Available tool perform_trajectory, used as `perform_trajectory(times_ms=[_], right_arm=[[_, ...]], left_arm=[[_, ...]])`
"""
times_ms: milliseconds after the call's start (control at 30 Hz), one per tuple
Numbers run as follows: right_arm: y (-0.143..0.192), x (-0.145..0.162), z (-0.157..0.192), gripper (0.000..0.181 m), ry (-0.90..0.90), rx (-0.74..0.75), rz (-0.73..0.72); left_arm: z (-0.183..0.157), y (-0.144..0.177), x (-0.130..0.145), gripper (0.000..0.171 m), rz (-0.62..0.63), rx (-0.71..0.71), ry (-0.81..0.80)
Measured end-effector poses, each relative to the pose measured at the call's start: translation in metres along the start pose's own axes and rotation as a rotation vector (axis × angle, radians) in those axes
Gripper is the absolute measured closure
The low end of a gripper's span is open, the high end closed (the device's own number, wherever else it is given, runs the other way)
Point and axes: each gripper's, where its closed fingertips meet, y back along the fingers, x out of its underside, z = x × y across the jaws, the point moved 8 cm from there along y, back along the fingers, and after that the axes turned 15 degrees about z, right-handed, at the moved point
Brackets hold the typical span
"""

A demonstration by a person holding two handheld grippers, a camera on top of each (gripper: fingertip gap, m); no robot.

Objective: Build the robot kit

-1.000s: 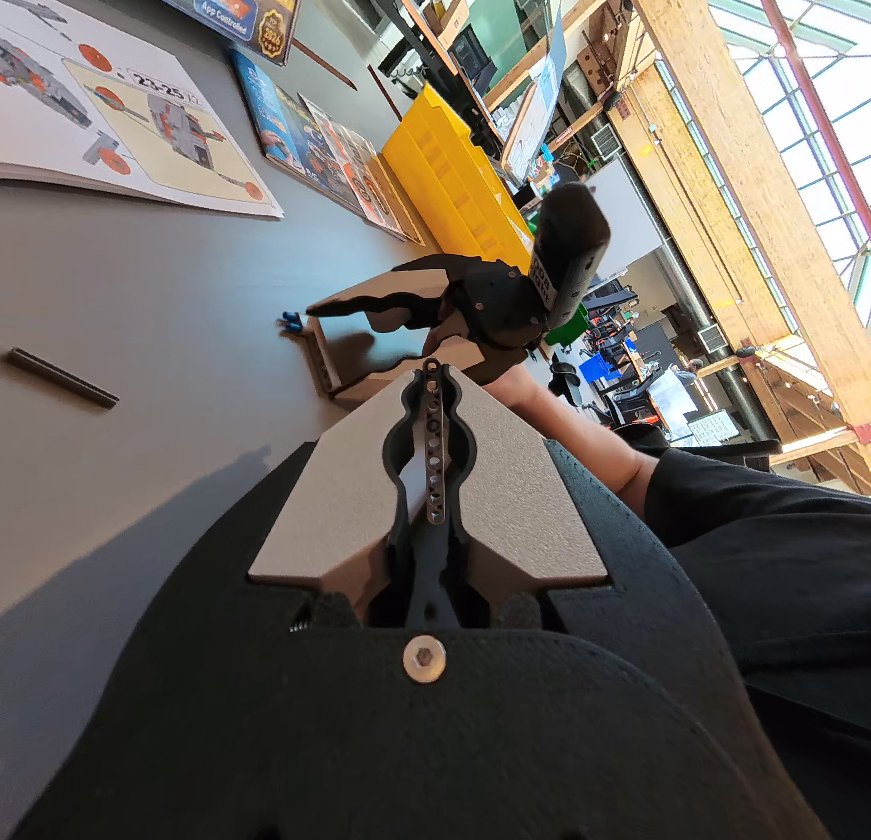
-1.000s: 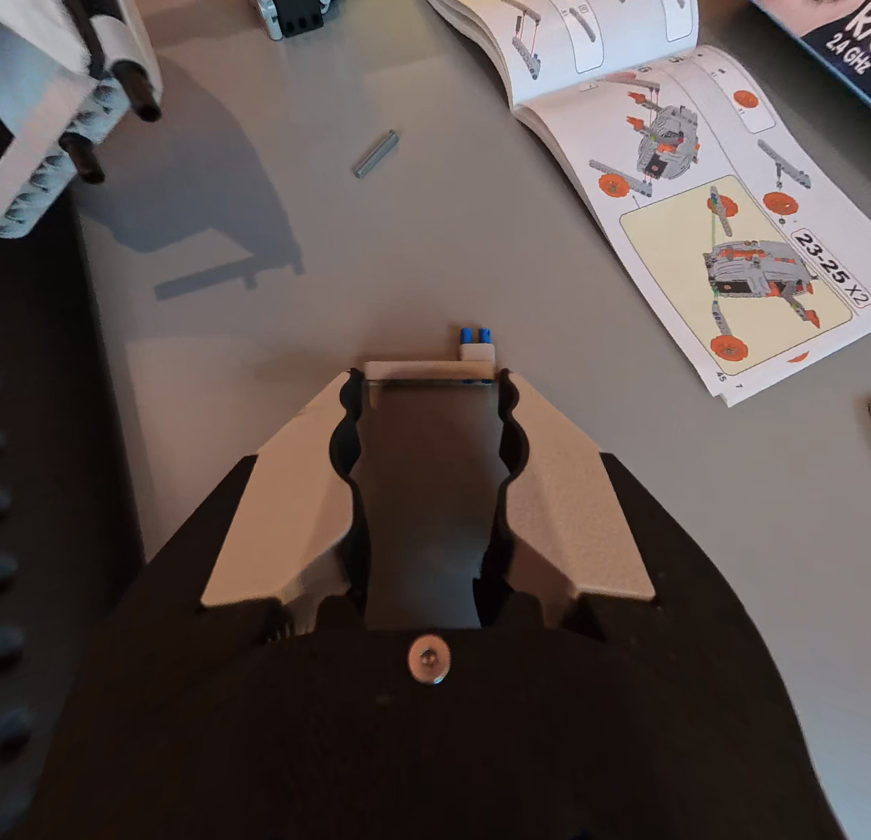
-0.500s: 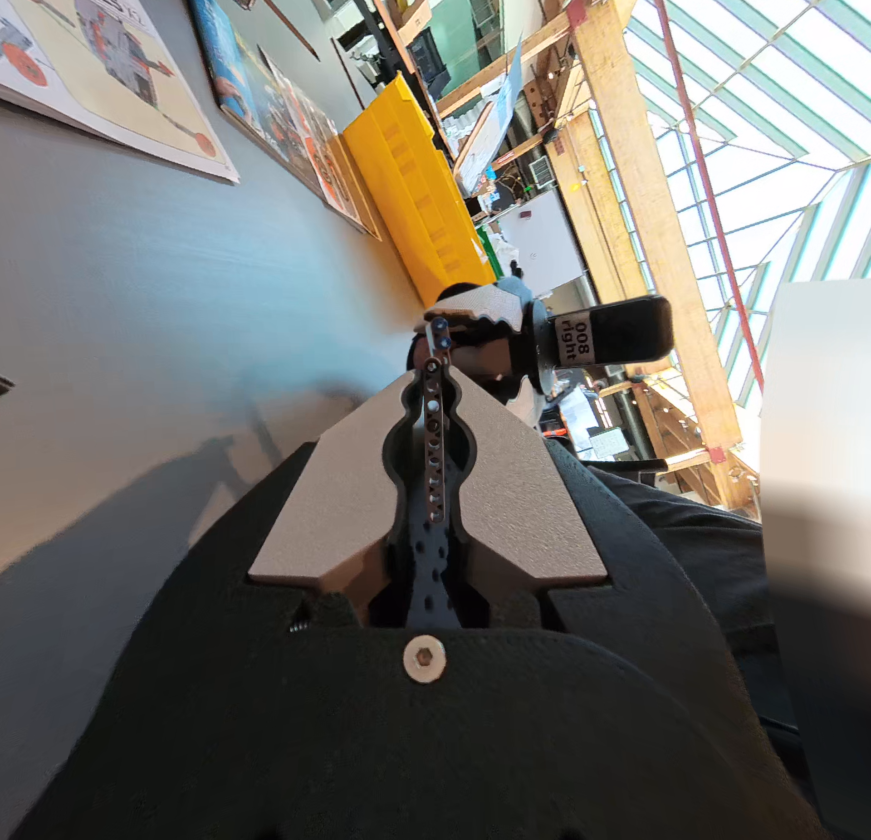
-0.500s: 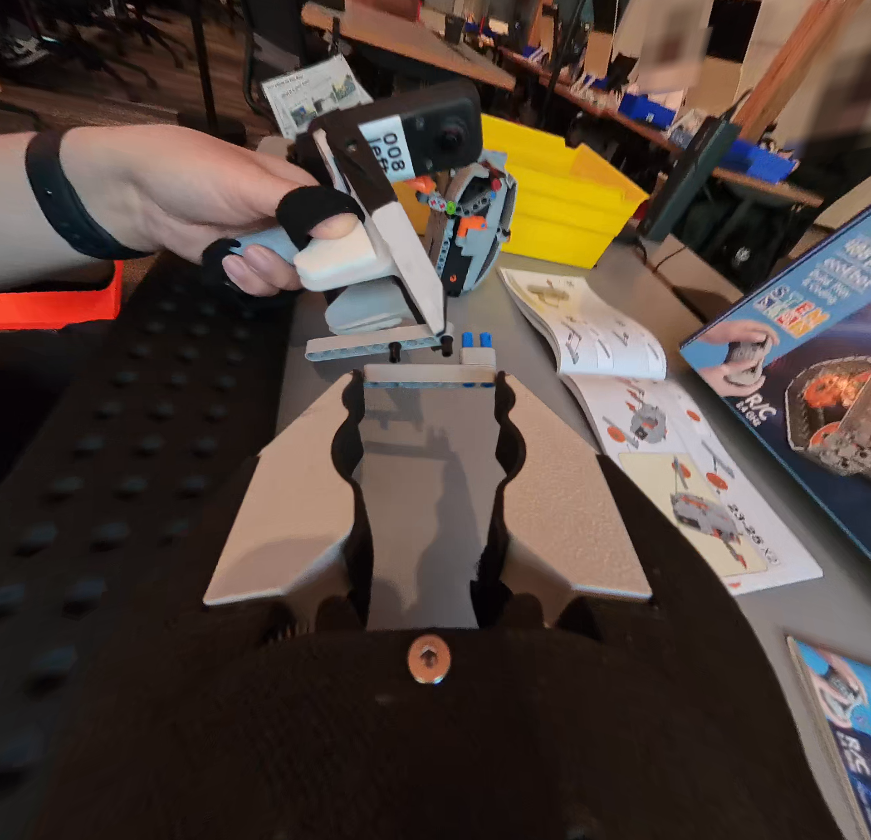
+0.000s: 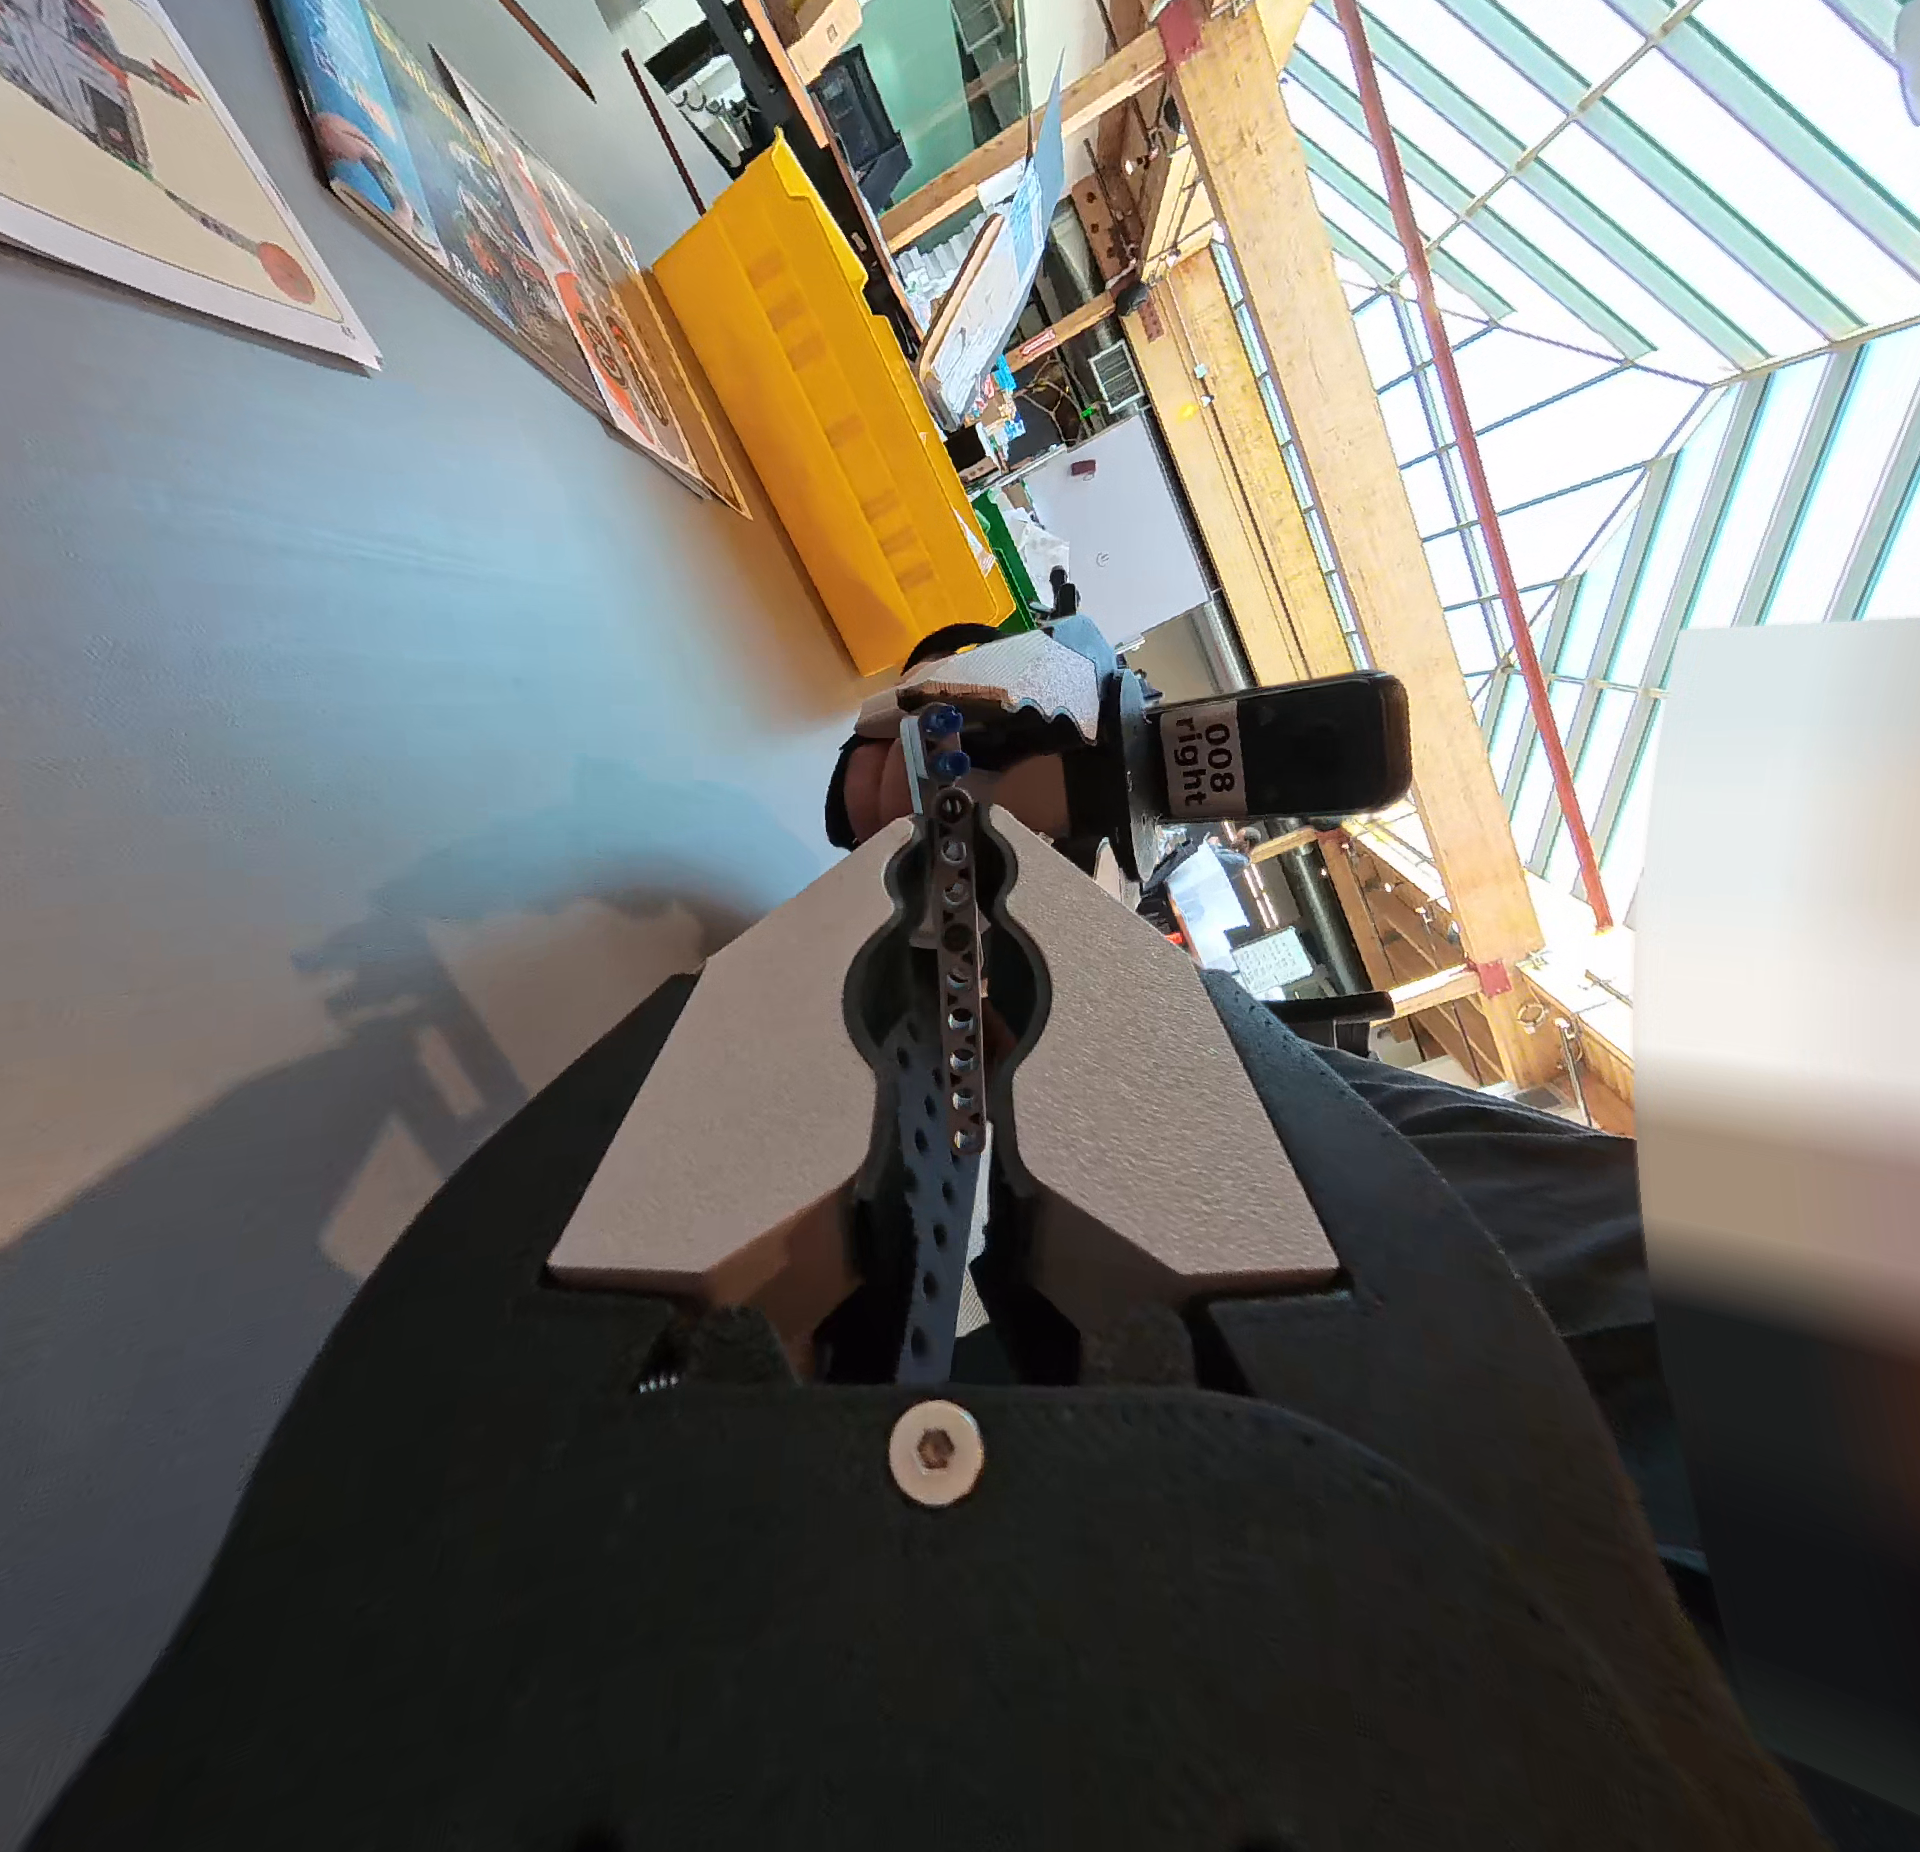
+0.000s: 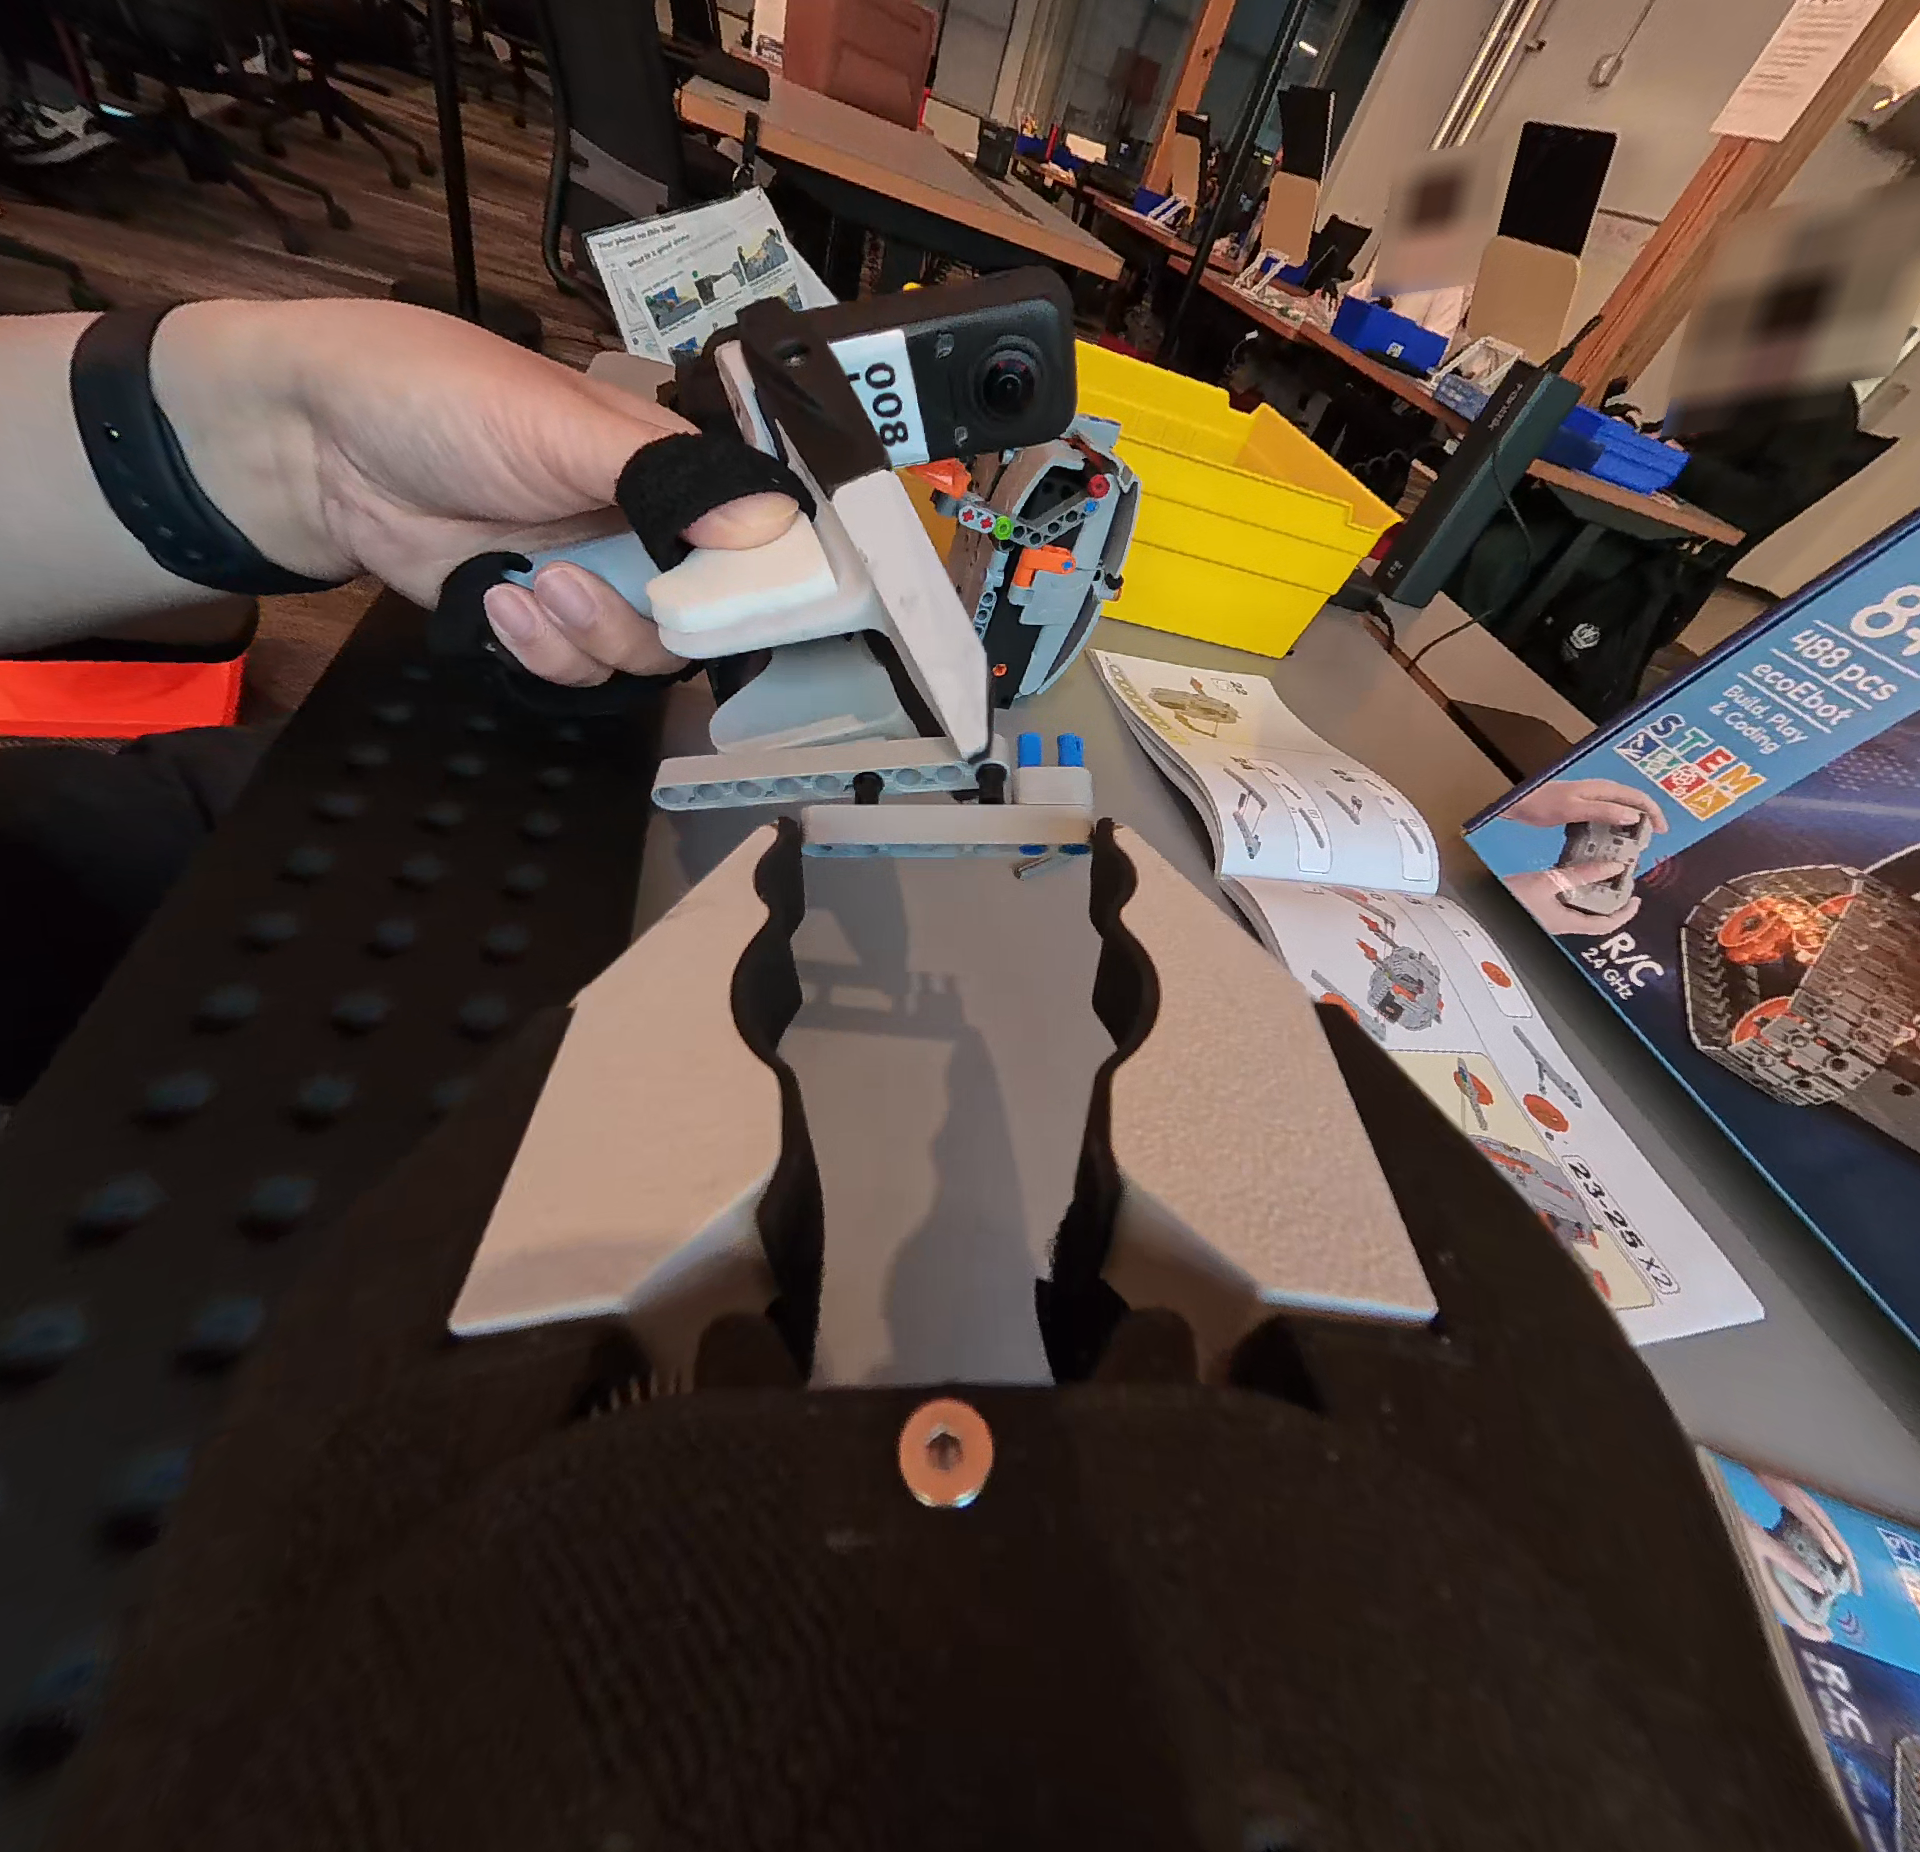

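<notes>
Grey holed beam [image 5: 961, 981] pinched in left tongs [image 5: 951, 826], lower end hidden; right tongs [image 6: 945, 836] clamp short beam [image 6: 940, 828] endwise.

The left gripper [image 6: 971, 753] stands just before the right gripper [image 6: 945, 846], and their two beams [image 6: 821, 786] [image 6: 940, 828] lie one above the other, perhaps touching. Right of them an open booklet [image 6: 1351, 929] lies on the table [image 6: 935, 1127]; a box [image 6: 1766, 919] stands farther right, a bin [image 6: 1226, 545] behind.
</notes>
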Motion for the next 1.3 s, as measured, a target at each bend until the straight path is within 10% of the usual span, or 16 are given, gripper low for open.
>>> perform_trajectory(times_ms=[467,500,533,767,1300], right_arm=[[-0.003,-0.006,0.008,0.128,0.114,0.107,0.031],[-0.002,-0.011,0.011,0.133,0.111,0.096,-0.001],[0.0,-0.016,0.017,0.181,0.145,0.066,-0.048],[-0.009,0.026,-0.017,0.181,-0.001,0.178,0.295],[0.006,0.035,-0.012,0.169,-0.084,0.109,0.237]], left_arm=[[0.001,0.0,0.003,0.166,0.002,-0.098,-0.04],[0.003,-0.006,0.006,0.166,0.034,-0.107,-0.044],[0.003,-0.017,0.011,0.166,0.083,-0.079,-0.04],[0.029,-0.03,0.008,0.167,0.019,-0.064,0.087],[0.032,-0.041,0.014,0.167,0.165,0.019,0.097]])
